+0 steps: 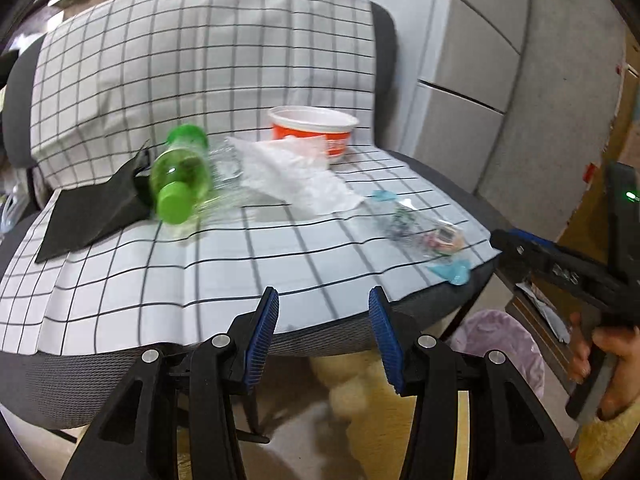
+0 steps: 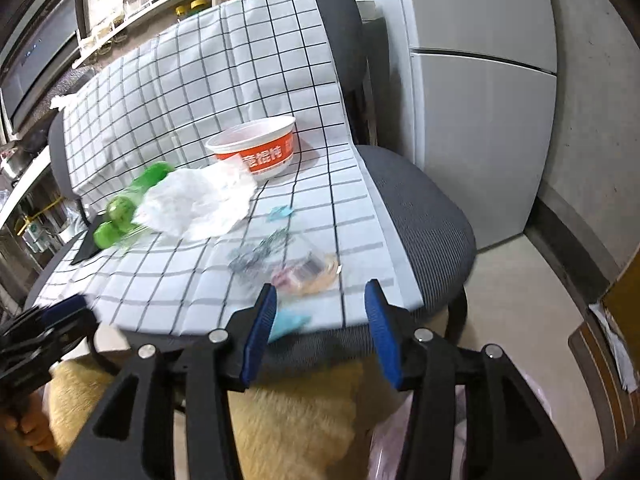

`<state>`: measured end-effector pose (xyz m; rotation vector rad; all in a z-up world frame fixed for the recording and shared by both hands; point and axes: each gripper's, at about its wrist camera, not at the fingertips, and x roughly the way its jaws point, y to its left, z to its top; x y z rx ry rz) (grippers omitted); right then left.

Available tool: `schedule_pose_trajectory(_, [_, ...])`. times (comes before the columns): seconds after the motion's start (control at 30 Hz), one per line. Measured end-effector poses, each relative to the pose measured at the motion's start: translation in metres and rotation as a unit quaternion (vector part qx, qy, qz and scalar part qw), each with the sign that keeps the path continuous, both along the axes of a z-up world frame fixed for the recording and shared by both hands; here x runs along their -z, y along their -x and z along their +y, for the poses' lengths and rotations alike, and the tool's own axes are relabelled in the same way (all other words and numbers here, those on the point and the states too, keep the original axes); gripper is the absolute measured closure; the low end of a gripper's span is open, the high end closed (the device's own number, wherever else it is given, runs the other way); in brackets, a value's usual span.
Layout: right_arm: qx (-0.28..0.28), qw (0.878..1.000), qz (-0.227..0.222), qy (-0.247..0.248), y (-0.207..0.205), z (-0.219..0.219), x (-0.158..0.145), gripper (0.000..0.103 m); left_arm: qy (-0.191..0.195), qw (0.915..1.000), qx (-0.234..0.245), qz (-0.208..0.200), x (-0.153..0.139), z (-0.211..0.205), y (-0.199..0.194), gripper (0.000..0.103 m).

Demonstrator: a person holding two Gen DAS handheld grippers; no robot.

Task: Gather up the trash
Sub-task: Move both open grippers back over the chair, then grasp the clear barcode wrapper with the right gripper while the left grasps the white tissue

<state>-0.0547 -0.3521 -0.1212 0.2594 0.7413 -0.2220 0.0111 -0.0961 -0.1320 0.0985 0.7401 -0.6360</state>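
both hand-held grippers, left (image 1: 323, 336) and right (image 2: 320, 330), hang part open and empty at the chair's (image 2: 420, 216) front edge. the clear wrapper (image 2: 296, 268) lies nearest; best to straddle its crumpled middle with the right before closing.

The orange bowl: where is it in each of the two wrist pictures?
Left wrist: the orange bowl stands right of centre, at the back of the seat, behind the white tissue.
Right wrist: the bowl is left of centre, upper half.
Shared landmark: the tissue, lying just in front of it.
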Motion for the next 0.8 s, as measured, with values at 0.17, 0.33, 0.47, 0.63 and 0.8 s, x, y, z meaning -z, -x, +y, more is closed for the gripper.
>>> schedule_pose_trajectory(0.17, [0.005, 1.000, 0.016, -0.023, -0.028, -0.025, 0.021, 0.075, -0.002, 0.9999, -0.014, 0.001, 0.001, 0.005, -0.007, 0.055])
schedule_pose_trajectory(0.33, [0.011, 0.999, 0.013, -0.046, -0.034, -0.036, 0.034, 0.080, -0.007, 0.9998, -0.021, 0.001, 0.004, 0.004, -0.011, 0.055])
schedule_pose_trajectory(0.47, [-0.013, 0.999, 0.011, -0.036, -0.035, -0.026, 0.036, 0.082, -0.012, 0.9997, -0.023, 0.003, 0.005, 0.001, -0.012, 0.055])
schedule_pose_trajectory(0.63, [-0.034, 0.999, 0.002, -0.039, -0.037, -0.018, 0.036, 0.100, -0.017, 0.9993, -0.033, -0.001, 0.002, 0.004, -0.013, 0.054])
schedule_pose_trajectory(0.8, [-0.046, 0.998, -0.050, -0.010, -0.019, -0.006, 0.003, 0.101, -0.016, 0.9987, -0.049, -0.003, -0.005, 0.011, -0.021, 0.054])
